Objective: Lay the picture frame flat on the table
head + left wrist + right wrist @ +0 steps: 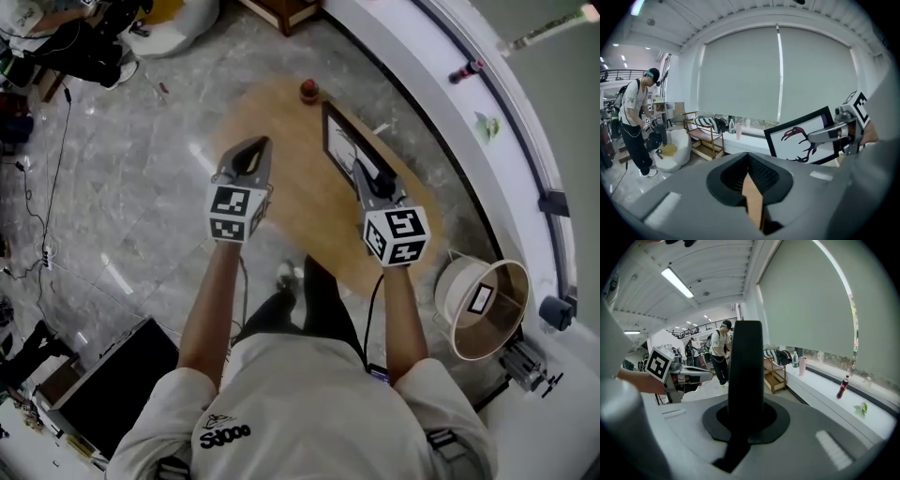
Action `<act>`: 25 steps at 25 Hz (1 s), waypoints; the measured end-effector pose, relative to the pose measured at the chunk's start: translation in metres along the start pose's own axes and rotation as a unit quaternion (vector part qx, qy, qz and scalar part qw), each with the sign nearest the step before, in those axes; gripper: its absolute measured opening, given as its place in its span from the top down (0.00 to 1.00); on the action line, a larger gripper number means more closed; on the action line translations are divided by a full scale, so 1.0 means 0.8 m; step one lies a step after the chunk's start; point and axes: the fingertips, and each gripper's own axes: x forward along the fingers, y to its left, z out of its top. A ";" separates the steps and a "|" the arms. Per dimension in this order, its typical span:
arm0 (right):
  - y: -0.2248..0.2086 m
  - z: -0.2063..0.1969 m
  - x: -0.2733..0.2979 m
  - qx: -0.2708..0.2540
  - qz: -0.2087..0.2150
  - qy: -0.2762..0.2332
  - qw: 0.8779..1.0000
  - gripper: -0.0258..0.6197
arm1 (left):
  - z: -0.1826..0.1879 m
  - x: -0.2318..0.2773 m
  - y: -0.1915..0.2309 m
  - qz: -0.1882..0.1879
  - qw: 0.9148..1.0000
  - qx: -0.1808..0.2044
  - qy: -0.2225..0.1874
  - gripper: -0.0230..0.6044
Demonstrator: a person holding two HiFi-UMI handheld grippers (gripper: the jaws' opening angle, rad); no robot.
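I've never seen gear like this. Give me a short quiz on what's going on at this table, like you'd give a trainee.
1. True or false: the picture frame already lies flat on the table.
2. What is between the jaws of the left gripper?
3. What clamps the frame's edge? A: the left gripper. B: the right gripper. C: both grippers.

Key
1. False: the frame is tilted up over the table, gripped at one edge.
2. Nothing: only the wooden table shows through them.
3. B.
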 end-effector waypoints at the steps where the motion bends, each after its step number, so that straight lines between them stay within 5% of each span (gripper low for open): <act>1: -0.002 -0.007 0.006 0.006 0.002 0.005 1.000 0.94 | -0.007 0.004 0.005 0.003 1.000 -0.004 0.004 0.95; 25: -0.033 -0.201 0.144 0.135 0.034 0.094 0.986 0.94 | -0.224 0.077 0.023 -0.009 0.995 -0.054 0.087 0.95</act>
